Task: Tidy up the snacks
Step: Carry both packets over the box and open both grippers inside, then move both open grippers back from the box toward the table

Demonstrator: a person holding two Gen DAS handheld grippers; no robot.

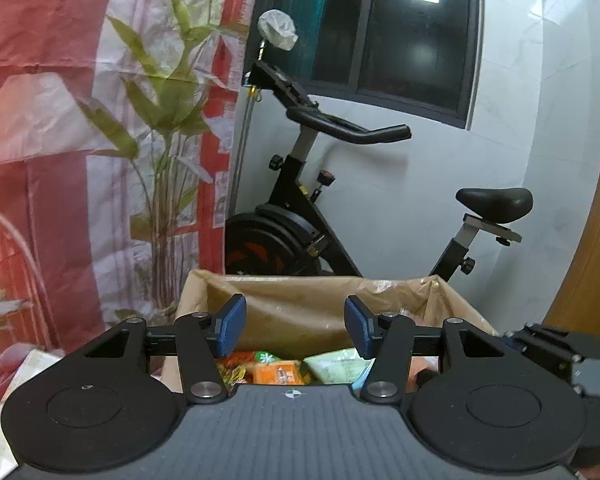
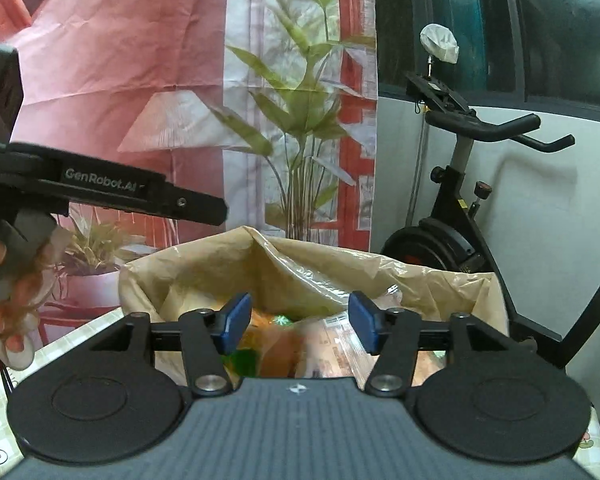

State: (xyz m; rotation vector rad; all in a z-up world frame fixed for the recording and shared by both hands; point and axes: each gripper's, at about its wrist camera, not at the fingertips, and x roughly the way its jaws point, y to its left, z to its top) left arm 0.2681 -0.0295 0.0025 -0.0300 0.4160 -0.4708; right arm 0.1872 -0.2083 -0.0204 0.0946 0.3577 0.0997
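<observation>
Left gripper: jaws spread wide, nothing between them, held above the open mouth of the box. Right gripper: jaws likewise spread and empty, over the same opening; the left gripper's side shows as a dark bar at the left edge of the right wrist view. Cardboard box, lined with a translucent plastic bag, fills the lower centre of both frames and stands on a bench with a checked cloth. Snacks: an orange packet and a pale green packet at lower centre of the left view, directly below and ahead of the left jaws; a clear-wrapped packet and a blurred green item beneath the right jaws. Long axes and facing cannot be told, as the packets are half hidden by the gripper bodies and blurred. Judgement: each gripper is about equally near the heap, and a reach would go downward into the box. Surroundings: exercise bike behind, printed plant backdrop at left, dark window above.
</observation>
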